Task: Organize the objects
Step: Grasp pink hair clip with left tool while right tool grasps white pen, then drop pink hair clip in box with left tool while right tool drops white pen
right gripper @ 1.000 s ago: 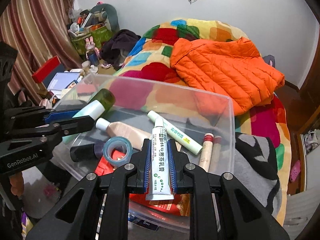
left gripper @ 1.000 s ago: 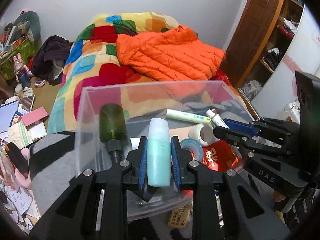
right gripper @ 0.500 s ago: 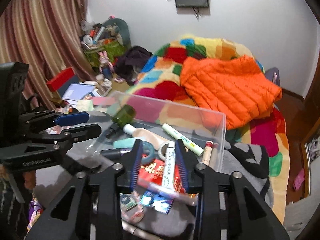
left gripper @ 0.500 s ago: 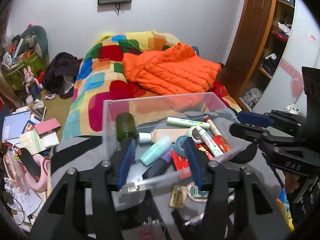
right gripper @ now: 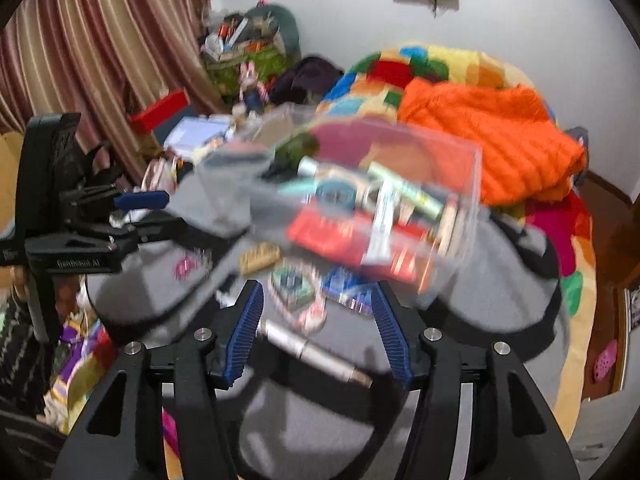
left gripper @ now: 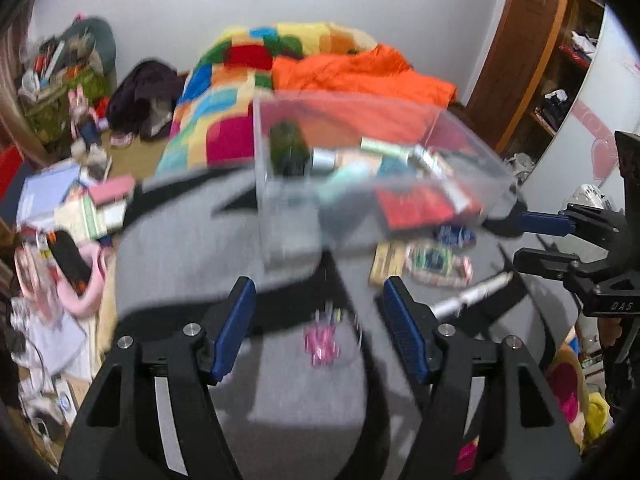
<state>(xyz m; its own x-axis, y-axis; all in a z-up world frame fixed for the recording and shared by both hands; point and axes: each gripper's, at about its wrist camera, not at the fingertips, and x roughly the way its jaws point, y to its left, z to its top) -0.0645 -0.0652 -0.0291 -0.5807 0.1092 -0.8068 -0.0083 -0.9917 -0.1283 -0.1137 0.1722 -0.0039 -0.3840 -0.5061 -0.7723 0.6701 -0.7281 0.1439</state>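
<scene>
1. Though both views are blurred, "DAS" can be read on the right gripper [left gripper: 576,240] where it shows at the right edge of the left wrist view, and lettering like "GenRobot.AI" on the left gripper [right gripper: 144,212] at the left of the right wrist view; the print on the white tube [right gripper: 382,216] in the box is too smeared to read.
2. The left gripper [left gripper: 320,328] hangs over the grey blanket [left gripper: 192,248] with its blue pads spread wide, grasping nothing; a small pink thing [left gripper: 322,344] lies on the blanket between them.
3. The right gripper [right gripper: 316,328] is likewise spread and bare, above a silver pen-like tube [right gripper: 312,352] lying slantwise on the blanket [right gripper: 500,272].
4. The clear plastic box [left gripper: 264,208] sits on the blanket ahead of both grippers, holding a dark green bottle [left gripper: 286,148], a pale teal bottle [left gripper: 344,184], a roll of tape [right gripper: 334,194], tubes and a red packet [left gripper: 416,208].
5. Just in front of the box, on the blanket, lie a tan packet [right gripper: 260,258] and a few flat sachets [right gripper: 294,284].
6. Beyond the box's far wall lie the patchwork quilt [left gripper: 224,92] and an orange jacket [right gripper: 500,136]; open grey blanket stretches left of the box.
</scene>
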